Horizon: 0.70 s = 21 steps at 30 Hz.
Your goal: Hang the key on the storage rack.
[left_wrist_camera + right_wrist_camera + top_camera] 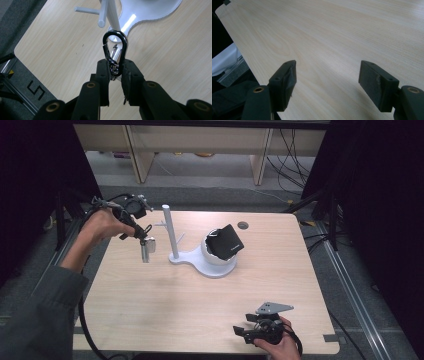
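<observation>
Carabiner (115, 53) | pinched in left gripper (115, 72) at stand's (200, 257) nine o'clock | right gripper (327, 82) wide, empty | approach peg (87, 10) slowly, loop level

table (165, 295): light wood | on it: white stand (200, 262)

Carabiner (115, 53) lower end is hidden between the left tool (116, 75) jaws; the small metal piece behind it is too blurred to identify. White stand (150, 10) base is cut off at the top edge. In high view, the dangling silver item (147, 248) is too small to identify.
</observation>
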Each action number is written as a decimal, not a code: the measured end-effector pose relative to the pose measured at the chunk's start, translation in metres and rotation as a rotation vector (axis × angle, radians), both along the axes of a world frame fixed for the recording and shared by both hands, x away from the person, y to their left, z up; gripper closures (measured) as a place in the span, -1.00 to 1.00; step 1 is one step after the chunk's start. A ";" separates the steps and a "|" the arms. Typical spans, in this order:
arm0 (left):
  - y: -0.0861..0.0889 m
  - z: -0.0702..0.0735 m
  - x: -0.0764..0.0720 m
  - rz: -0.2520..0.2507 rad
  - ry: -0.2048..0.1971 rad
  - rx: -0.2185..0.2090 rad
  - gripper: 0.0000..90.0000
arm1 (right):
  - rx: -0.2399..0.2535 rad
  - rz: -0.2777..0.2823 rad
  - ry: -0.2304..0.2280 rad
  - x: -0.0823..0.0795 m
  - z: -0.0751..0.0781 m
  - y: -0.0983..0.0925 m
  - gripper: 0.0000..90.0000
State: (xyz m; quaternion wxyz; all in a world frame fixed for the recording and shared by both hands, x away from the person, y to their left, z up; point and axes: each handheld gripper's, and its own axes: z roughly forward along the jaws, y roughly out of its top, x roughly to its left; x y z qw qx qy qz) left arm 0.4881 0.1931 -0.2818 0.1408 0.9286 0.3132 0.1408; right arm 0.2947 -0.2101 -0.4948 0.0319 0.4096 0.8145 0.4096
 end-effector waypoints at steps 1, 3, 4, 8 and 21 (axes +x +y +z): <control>0.000 0.001 0.002 0.001 -0.009 0.003 0.69 | -0.001 0.001 0.000 0.000 0.000 0.000 -0.30; -0.002 0.002 0.006 0.008 -0.003 0.002 0.69 | -0.001 0.001 -0.001 0.000 0.000 0.000 -0.30; -0.002 0.002 0.006 0.008 -0.003 0.002 0.69 | -0.001 0.001 -0.001 0.000 0.000 0.000 -0.30; -0.002 0.002 0.011 0.027 0.009 -0.001 0.69 | -0.002 0.002 0.006 0.000 0.000 0.000 -0.30; -0.016 -0.008 0.025 0.036 0.029 0.031 0.69 | 0.000 0.007 0.010 -0.001 0.000 0.000 -0.30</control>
